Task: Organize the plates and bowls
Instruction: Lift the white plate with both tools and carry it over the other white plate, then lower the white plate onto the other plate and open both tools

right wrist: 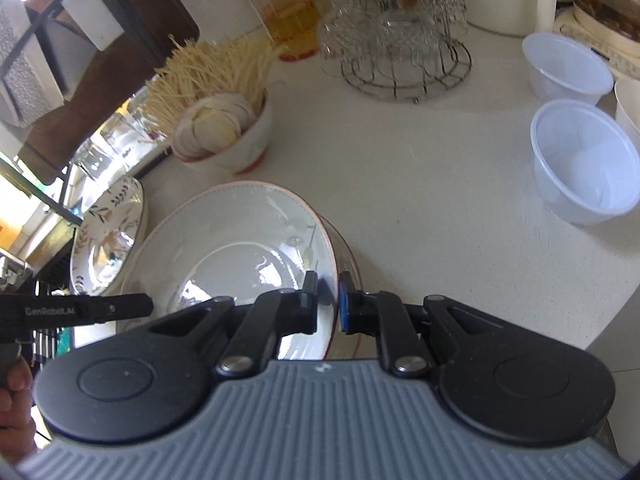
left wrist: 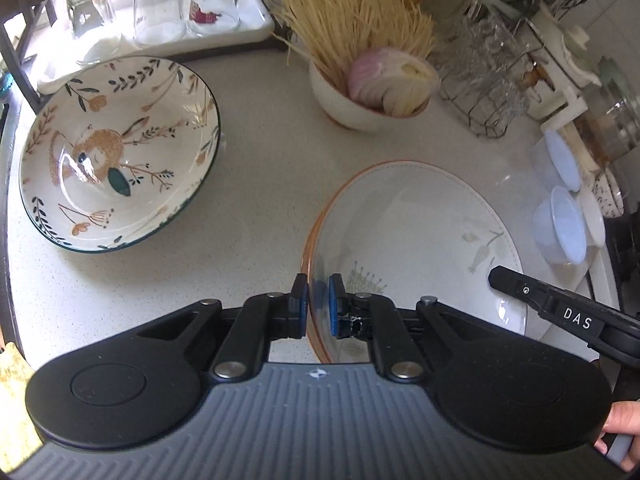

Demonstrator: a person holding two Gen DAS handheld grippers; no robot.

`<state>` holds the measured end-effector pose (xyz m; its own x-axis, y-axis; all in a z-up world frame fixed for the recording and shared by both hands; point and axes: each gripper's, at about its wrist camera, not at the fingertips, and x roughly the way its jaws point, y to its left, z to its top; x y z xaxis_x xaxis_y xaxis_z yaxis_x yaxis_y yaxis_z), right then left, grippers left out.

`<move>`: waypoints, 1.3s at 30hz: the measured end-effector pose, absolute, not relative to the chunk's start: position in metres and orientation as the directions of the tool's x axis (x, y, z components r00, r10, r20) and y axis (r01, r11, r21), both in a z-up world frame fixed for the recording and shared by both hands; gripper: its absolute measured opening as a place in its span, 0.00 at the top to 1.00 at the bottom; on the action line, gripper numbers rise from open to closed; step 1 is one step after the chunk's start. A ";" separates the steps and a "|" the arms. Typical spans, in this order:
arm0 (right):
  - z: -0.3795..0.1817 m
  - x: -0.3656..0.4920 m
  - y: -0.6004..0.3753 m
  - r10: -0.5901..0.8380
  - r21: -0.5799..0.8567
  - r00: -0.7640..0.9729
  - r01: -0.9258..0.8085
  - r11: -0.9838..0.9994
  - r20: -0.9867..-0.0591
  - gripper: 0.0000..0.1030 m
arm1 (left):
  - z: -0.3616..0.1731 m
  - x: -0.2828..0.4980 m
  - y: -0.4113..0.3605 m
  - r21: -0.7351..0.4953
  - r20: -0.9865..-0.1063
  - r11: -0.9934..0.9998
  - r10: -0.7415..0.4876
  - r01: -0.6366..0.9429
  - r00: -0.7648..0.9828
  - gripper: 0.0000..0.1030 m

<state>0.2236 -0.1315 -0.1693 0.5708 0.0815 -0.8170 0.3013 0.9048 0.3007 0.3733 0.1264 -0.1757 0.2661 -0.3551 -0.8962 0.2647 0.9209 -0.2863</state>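
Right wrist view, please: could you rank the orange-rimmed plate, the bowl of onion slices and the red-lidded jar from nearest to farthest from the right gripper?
1. Orange-rimmed plate: gripped at its rim by the right gripper.
2. Bowl of onion slices: ahead, left.
3. Red-lidded jar: farthest, at the back.

Left wrist view: near rim of the orange-rimmed plate [left wrist: 416,216] hidden behind the left gripper [left wrist: 318,306] body; the right gripper [left wrist: 560,312] cut off at the frame's right edge. Right wrist view: the rabbit-patterned plate [right wrist: 108,236] partly covered by the orange-rimmed plate (pattern blurred here). Upturned glasses on the wire rack [right wrist: 404,76] smeared, count unclear. Jar label [right wrist: 292,20] unreadable.
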 end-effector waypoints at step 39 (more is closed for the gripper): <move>-0.094 0.185 -0.113 -0.009 0.323 0.728 0.316 0.892 -0.686 0.85 | -0.103 0.341 0.118 -0.275 -0.819 0.862 -0.442 0.425 0.366 0.87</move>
